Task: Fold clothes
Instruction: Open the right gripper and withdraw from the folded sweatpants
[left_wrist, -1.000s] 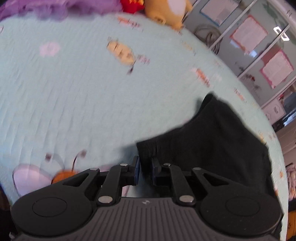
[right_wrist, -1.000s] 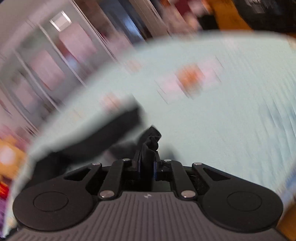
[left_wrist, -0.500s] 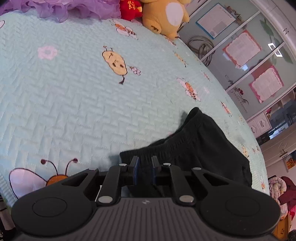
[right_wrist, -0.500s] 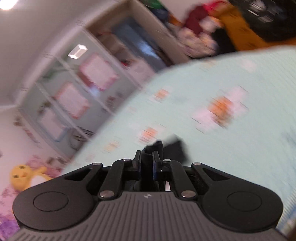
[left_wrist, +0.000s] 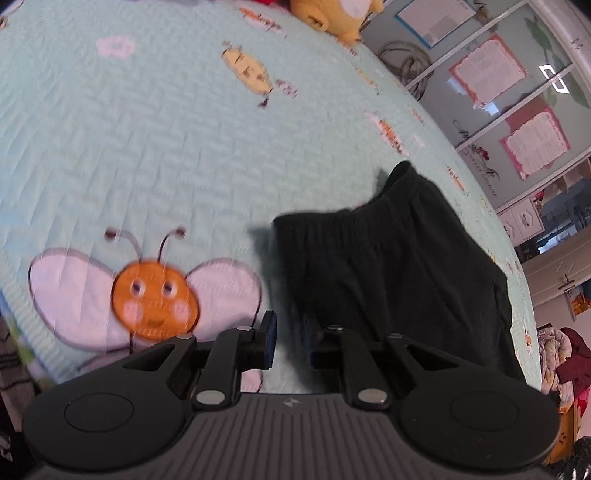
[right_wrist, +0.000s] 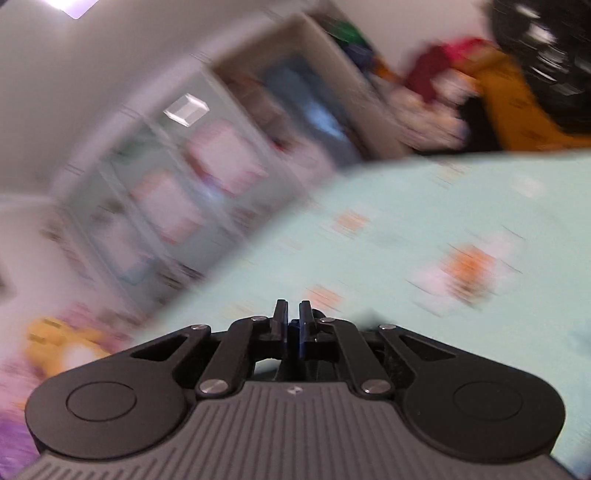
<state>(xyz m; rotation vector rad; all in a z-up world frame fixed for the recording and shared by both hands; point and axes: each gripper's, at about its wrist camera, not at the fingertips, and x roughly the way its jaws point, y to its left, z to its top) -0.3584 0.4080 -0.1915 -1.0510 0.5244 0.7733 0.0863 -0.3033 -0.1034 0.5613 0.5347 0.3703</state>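
Black shorts (left_wrist: 391, 266) lie just ahead-right of the left hand-held gripper (left_wrist: 288, 338) (jaws just parted, empty).

Black garment (left_wrist: 399, 266), mint bee-print bedspread (left_wrist: 147, 147), seemingly quilted

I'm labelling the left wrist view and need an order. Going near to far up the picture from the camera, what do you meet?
Left claw → orange bee print → yellow bee print → yellow plush toy.
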